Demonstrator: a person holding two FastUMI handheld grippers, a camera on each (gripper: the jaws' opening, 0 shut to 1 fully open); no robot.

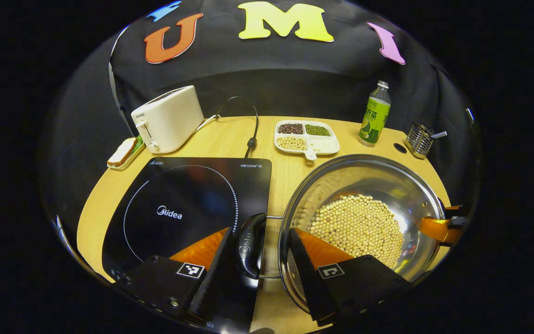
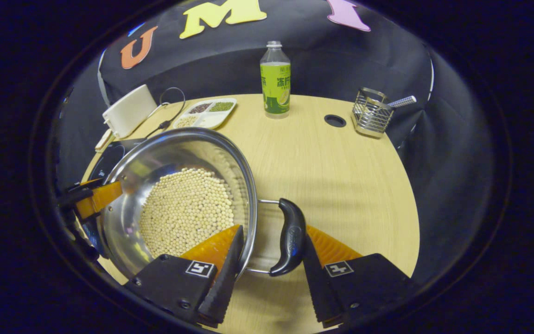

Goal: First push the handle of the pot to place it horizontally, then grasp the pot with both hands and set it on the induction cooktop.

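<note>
Pot (image 1: pixel 364 208) of beans beside Midea cooktop (image 1: pixel 188 208), both grippers (image 1: pixel 257 260) (image 2: pixel 271 260) apart, straddling side handles.

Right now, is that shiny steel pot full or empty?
Partly full. The shiny steel pot holds a layer of pale round beans covering its bottom, with bare metal wall showing well above them.

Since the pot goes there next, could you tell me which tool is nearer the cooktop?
Left. The left tool straddles the pot handle right at the cooktop edge; the right tool is at the far handle.
</note>
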